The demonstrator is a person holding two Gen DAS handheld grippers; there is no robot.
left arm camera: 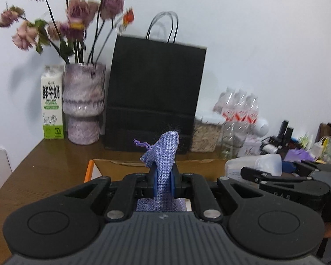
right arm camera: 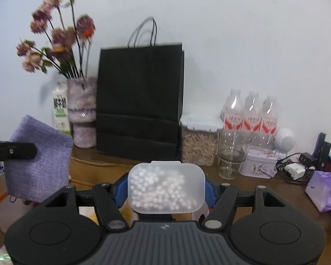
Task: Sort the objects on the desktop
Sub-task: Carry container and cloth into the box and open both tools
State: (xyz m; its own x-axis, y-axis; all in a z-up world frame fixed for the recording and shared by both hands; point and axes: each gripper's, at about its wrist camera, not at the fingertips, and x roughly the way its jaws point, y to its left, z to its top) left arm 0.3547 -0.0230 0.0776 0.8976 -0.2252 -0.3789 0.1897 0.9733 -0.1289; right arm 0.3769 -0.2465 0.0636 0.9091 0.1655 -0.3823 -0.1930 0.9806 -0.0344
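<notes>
My left gripper is shut on a purple woven drawstring pouch and holds it above an open cardboard box on the brown desk. The pouch also shows at the left of the right wrist view, with the left gripper's finger across it. My right gripper is shut on a translucent plastic box of small white beads, held above the desk. That box and the right gripper show at the right of the left wrist view.
Against the white wall stand a milk carton, a vase of dried flowers, a black paper bag, a jar of grain, water bottles and a glass. A tin, chargers and tissues lie right.
</notes>
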